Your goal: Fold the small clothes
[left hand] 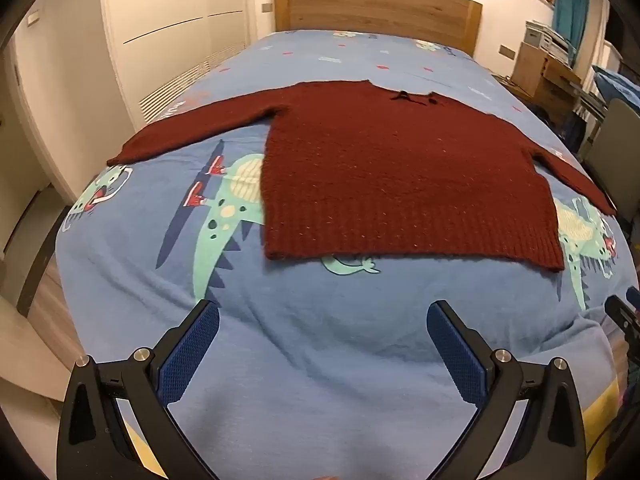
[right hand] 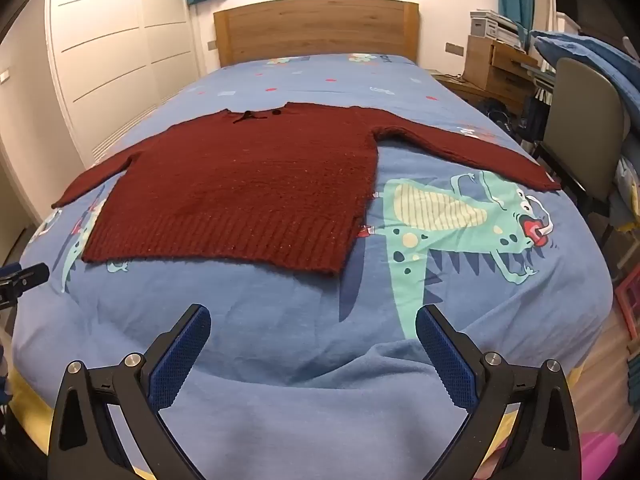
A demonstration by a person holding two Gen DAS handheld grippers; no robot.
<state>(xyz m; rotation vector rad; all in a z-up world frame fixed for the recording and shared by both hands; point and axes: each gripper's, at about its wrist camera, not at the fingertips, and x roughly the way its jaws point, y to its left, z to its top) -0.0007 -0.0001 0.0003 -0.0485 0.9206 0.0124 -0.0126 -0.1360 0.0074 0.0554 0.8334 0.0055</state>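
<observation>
I am looking over the bed's blue dinosaur-print duvet (left hand: pixel 320 360), where the dark red knitted sweater (left hand: pixel 400 168) is lying flat, sleeves spread, hem nearest me. No fold is begun. I am holding my left gripper (left hand: pixel 323 320) and right gripper (right hand: pixel 313 322) wide open and empty, short of the hem; next, I judge, each reaches a sleeve.

There is one dark red knitted sweater (left hand: pixel 404 176), lying flat ahead of the two grippers, with two long sleeves spread to the sides. There is one bed with a blue dinosaur-print cover (left hand: pixel 320 340) and one wooden headboard (left hand: pixel 376 8) at the far end. Two big green dinosaur prints are visible on the cover. There are two grippers: one left gripper (left hand: pixel 323 334) and one right gripper (right hand: pixel 313 336), each with two blue padded fingers standing wide apart. One grey-green chair (right hand: pixel 580 128) stands to the right of the right gripper.
</observation>
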